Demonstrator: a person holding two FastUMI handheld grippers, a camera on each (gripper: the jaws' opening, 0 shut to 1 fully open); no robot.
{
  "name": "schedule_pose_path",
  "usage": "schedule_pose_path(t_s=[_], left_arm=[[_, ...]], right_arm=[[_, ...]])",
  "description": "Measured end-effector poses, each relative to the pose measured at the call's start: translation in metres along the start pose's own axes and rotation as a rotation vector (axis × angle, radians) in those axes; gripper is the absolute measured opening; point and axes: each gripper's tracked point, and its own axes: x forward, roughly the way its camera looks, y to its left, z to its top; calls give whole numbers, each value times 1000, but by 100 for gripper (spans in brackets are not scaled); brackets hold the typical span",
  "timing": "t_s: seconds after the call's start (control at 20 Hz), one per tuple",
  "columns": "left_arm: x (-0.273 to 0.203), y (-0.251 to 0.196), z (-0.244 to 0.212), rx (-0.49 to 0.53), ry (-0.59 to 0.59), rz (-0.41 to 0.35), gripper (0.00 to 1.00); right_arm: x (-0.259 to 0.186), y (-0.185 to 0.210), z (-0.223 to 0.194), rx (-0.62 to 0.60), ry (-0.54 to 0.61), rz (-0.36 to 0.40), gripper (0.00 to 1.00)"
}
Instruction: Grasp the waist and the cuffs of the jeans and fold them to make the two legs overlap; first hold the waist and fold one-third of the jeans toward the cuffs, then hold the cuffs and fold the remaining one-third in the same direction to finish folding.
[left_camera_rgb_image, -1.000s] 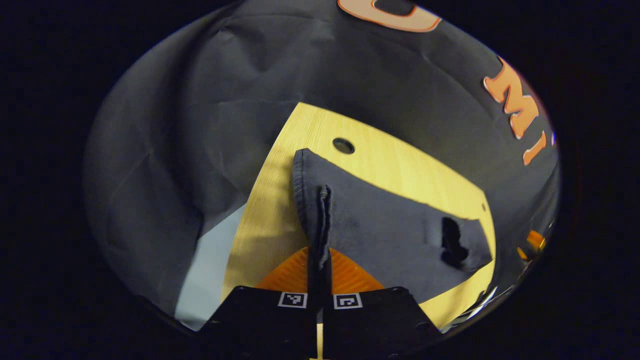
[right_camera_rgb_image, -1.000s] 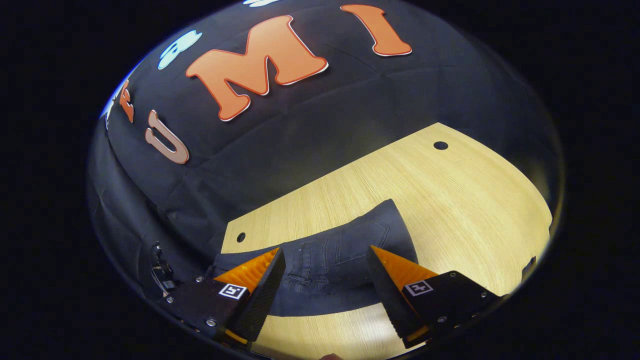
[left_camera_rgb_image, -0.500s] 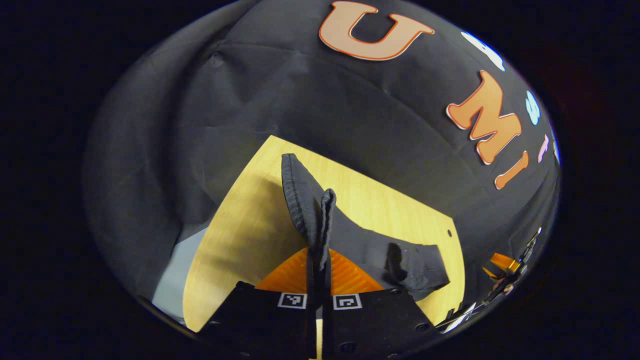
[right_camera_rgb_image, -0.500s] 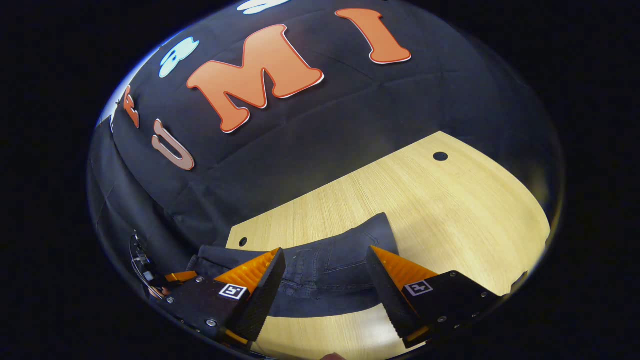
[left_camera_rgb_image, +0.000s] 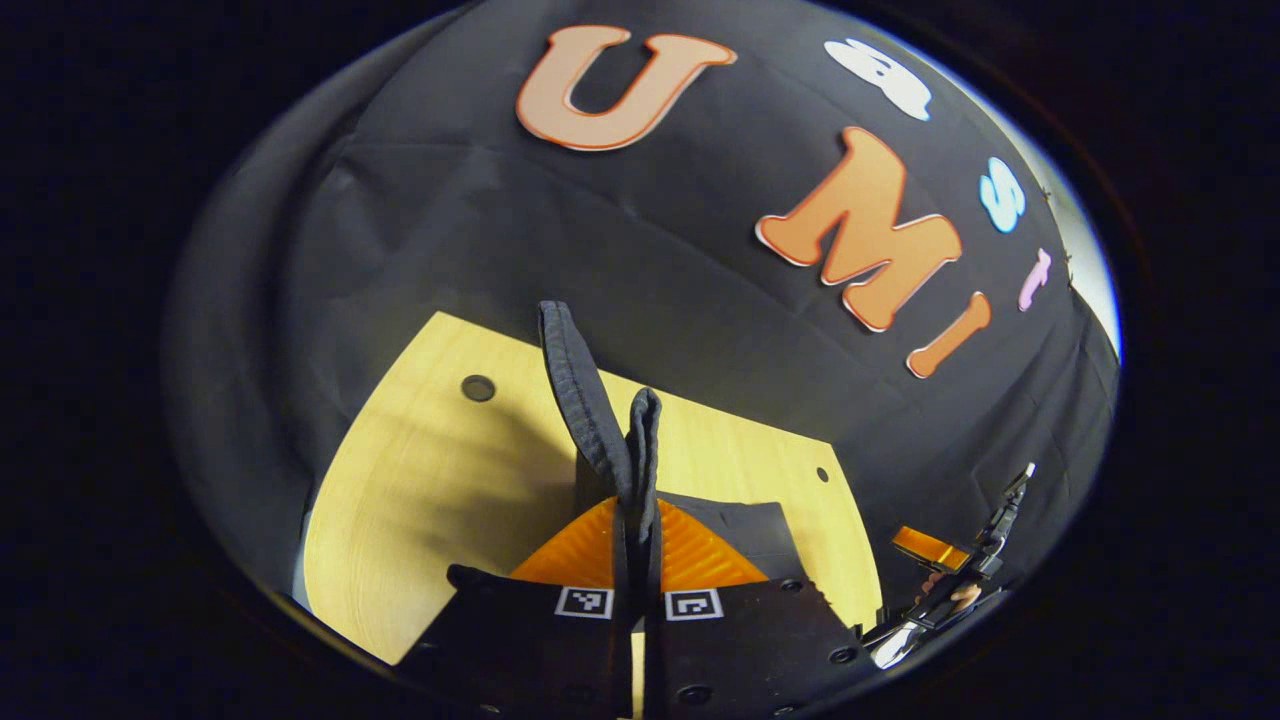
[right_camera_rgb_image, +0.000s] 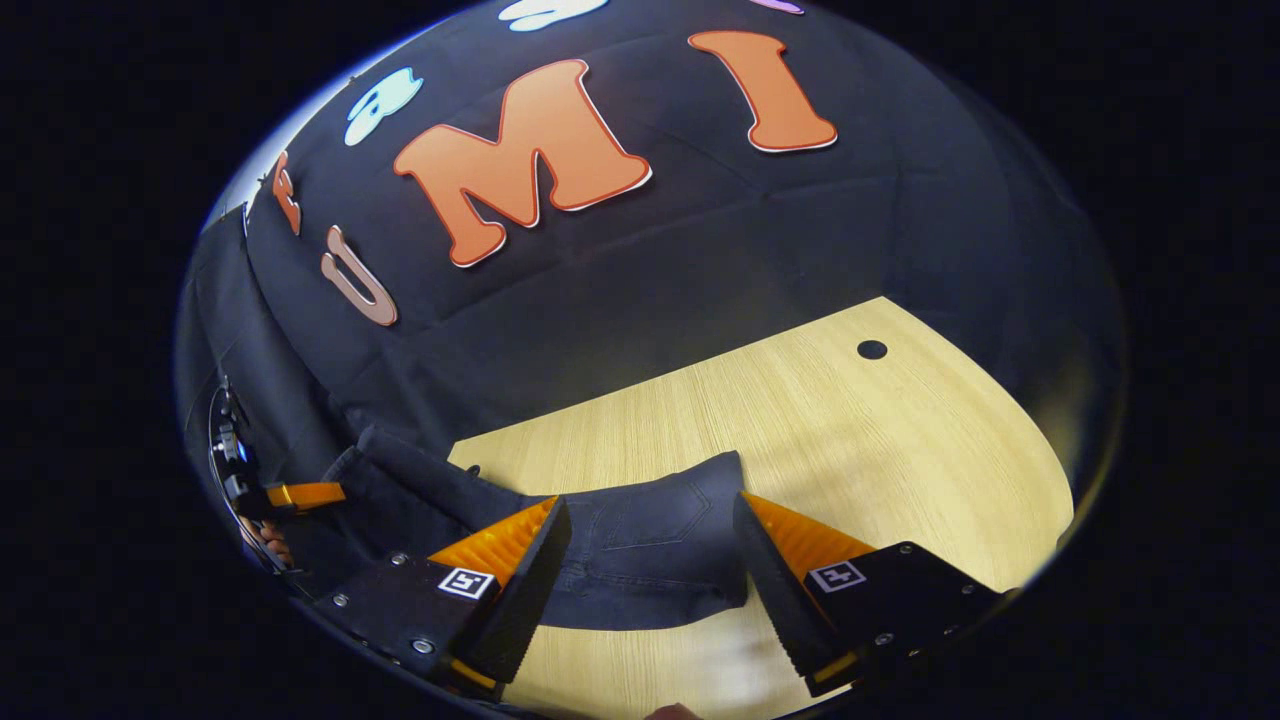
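The dark denim jeans (right_camera_rgb_image: 640, 545) lie on the pale wooden counter (right_camera_rgb_image: 850, 440), waist end with its pocket between the right gripper's spread fingers, while the leg end runs off toward 9 o'clock and rises clear of the wood. A second ago that leg lay flat; now its cuffs (left_camera_rgb_image: 590, 400) stand up in the left gripper view, the hem edge reaching toward 12 o'clock against the black cloth wall (left_camera_rgb_image: 450, 220), and far less denim shows spread on the counter there.

The left gripper (left_camera_rgb_image: 638, 520) has tipped upward, its fingers clenched on the cuffs, cloth pinched flat between them. The right gripper (right_camera_rgb_image: 645, 570) hovers low over the waist, fingers released and wide apart, one on either side of the denim; whether they touch it cannot be told.

In the right gripper view the left gripper appears at 9 o'clock, at the counter's edge. In the left gripper view the right gripper sits at 4 o'clock. Round holes (right_camera_rgb_image: 872, 349) mark the counter's far corners.
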Motion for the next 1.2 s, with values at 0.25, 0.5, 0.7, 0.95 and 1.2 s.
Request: schedule_pose_path(t_s=[0.25,0.5,0.7,0.95,1.2], left_arm=[[22,-71,-8,67,22,-50,5],[50,-137,-16,92,44,-98,5],[71,-183,-31,126,78,-139,3],[96,-235,-64,176,129,-185,5],[126,-265,-105,255,196,-172,5]], right_arm=[[-8,-22,7,4,-20,10,99],[-16,-48,19,33,-52,12,99],[-17,-64,25,36,-65,12,98],[-17,-85,30,37,-66,8,98],[-10,-100,31,20,-56,8,98]])
